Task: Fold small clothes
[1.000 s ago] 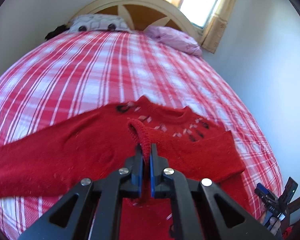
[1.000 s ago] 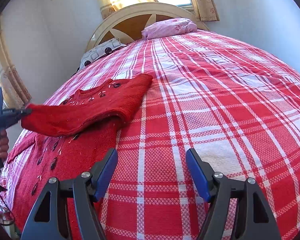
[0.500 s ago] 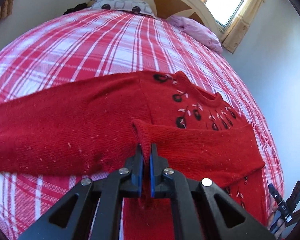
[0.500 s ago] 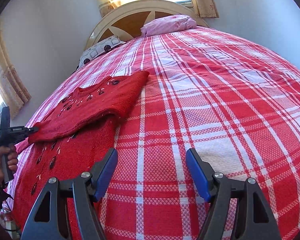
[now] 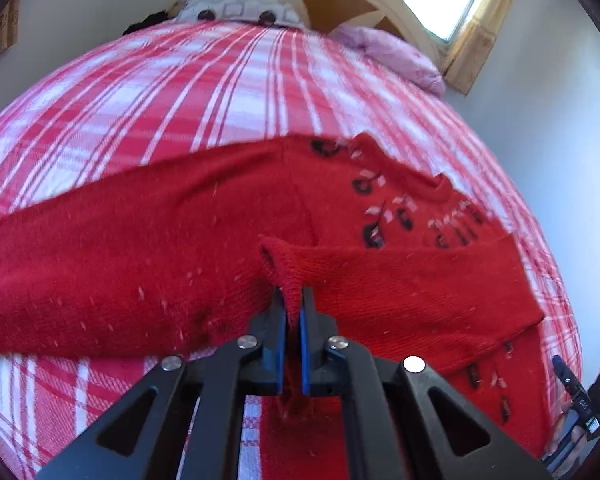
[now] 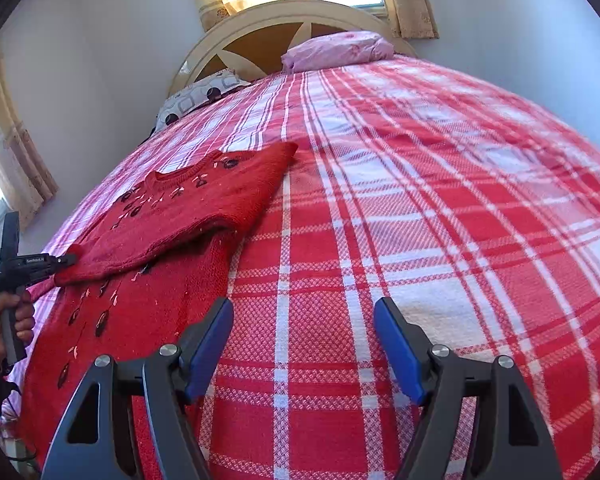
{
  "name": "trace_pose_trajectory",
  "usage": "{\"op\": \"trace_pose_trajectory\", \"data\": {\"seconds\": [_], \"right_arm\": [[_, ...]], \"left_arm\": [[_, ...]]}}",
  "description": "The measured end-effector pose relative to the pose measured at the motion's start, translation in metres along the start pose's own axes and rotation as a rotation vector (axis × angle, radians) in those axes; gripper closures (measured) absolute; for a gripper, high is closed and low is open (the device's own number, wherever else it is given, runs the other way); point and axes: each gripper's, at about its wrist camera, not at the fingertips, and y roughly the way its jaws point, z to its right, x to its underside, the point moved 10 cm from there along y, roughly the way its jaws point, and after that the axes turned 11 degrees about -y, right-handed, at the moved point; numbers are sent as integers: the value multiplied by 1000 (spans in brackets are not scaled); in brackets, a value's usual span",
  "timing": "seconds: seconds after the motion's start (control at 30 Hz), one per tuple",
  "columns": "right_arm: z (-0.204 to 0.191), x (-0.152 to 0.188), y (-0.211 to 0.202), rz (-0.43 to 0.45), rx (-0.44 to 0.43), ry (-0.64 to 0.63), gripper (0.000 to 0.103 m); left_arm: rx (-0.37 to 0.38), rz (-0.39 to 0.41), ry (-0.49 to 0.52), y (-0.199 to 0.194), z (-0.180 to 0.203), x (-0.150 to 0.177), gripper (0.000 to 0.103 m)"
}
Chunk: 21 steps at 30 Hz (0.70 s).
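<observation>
A red knitted sweater with dark embroidered motifs lies on the red and white plaid bedcover. Its right sleeve is folded across the chest. My left gripper is shut on that sleeve's cuff, low over the sweater. In the right wrist view the sweater lies at the left, and the left gripper holds the cuff there. My right gripper is open and empty, above the bedcover just right of the sweater's hem.
Two pillows, a patterned grey one and a pink one, lie at the wooden headboard. Walls and curtained windows surround the bed. The right gripper shows at the far right edge of the left wrist view.
My left gripper has carried the sleeve cuff leftwards across the sweater's body and lower, close to the fabric. My right gripper has stayed open and nearly still.
</observation>
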Motion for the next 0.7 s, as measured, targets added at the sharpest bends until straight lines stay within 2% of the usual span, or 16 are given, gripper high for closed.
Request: {"op": "trace_pose_trajectory", "data": {"seconds": [0.13,0.23,0.3,0.33,0.37,0.4,0.5,0.53,0.6,0.7], "right_arm": [[-37,-34,-12,54,-34,-91,30],[-81,-65,-7,72,-85,-200,30],[-110,-79,8,53,-111,-286,28],[-122,-83,19,36,-112,-324,28],[-129,-83,34,6,-102,-353,28],[-132,-78,56,-64,-83,-373,28],[-117,-54,101,-242,-43,-327,28],[-114,-51,104,-235,-51,-315,28],[-116,-51,99,-218,-50,-326,28],[-121,-53,88,-206,0,-368,28]], "left_arm": [[-9,9,-23,0,-7,3,89],[-14,9,-16,-4,-5,6,75],[-29,21,-1,-7,-2,8,51],[-42,29,4,-8,-2,9,47],[-43,36,11,-8,-2,11,46],[-50,36,20,-8,-1,13,44],[-71,43,57,-11,-1,17,40],[-75,46,64,-15,-2,18,39],[-88,70,89,-29,-9,17,24],[-126,134,125,-54,-29,11,15]]}}
